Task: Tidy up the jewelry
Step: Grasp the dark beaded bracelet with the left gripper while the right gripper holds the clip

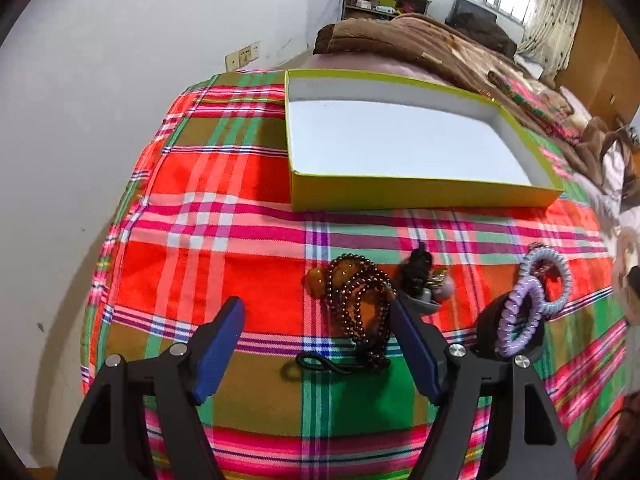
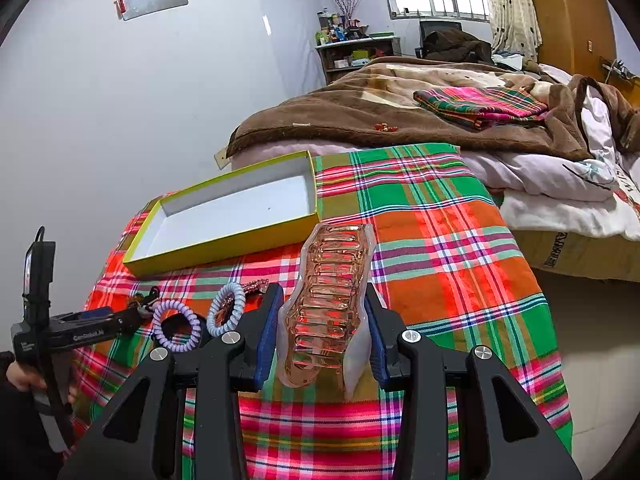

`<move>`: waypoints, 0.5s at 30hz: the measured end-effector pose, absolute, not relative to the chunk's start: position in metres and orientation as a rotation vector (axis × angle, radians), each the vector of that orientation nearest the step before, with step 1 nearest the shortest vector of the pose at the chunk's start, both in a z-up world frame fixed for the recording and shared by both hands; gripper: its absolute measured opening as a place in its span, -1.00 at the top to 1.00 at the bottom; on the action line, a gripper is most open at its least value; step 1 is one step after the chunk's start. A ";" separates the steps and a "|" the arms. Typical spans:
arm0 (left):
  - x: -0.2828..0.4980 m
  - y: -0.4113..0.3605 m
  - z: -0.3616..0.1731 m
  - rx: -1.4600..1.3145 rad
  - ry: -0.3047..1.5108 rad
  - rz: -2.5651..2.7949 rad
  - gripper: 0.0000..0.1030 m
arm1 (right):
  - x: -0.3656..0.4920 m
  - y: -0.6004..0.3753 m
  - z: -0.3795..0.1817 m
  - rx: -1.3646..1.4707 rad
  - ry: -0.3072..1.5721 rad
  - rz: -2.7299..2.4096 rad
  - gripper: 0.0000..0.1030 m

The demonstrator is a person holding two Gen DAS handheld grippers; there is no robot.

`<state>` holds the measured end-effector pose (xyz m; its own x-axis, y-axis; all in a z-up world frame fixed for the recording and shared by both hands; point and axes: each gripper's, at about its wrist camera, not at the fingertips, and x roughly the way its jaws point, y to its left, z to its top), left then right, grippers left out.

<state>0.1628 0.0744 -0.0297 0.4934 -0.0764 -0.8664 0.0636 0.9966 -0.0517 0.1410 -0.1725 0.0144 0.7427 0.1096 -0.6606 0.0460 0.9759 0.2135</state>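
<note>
A string of dark brown beads (image 1: 362, 304) lies coiled on the plaid cloth, with amber beads (image 1: 318, 276) and a black trinket (image 1: 418, 268) beside it. My left gripper (image 1: 318, 316) hangs over it, open; the beads lie near its right fingertip, and the pads do not press on them. To the right lie two spiral hair ties, one purple (image 1: 520, 320), one pale blue (image 1: 554, 280). My right gripper (image 2: 324, 296) is shut on a clear pink hair claw clip (image 2: 328, 304), held above the cloth. The yellow-green box (image 1: 420, 192) with a white inside stands open behind and holds nothing.
The plaid cloth (image 2: 440, 248) covers a raised surface that drops off at the left and right. A brown blanket (image 2: 360, 112) and a folded plaid cloth (image 2: 480, 106) lie on the bed behind. A white wall is close on the left. A hand (image 2: 16, 376) holds the left gripper.
</note>
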 end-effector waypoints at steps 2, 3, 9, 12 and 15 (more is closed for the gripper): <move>0.164 0.075 -0.030 0.000 1.051 -0.074 -0.49 | 0.142 -0.173 0.014 0.226 0.734 0.038 0.23; 0.165 0.077 -0.029 -0.001 1.052 -0.069 -0.49 | 0.142 -0.174 0.014 0.227 0.734 0.039 0.23; 0.159 0.086 -0.021 -0.085 1.044 -0.102 -0.39 | 0.144 -0.176 0.011 0.233 0.735 0.045 0.23; 0.158 0.088 -0.020 -0.086 1.017 -0.069 -0.39 | 0.146 -0.176 0.010 0.237 0.740 0.048 0.23; 0.163 0.088 -0.027 -0.069 1.050 -0.028 -0.39 | 0.145 -0.177 0.010 0.237 0.737 0.049 0.23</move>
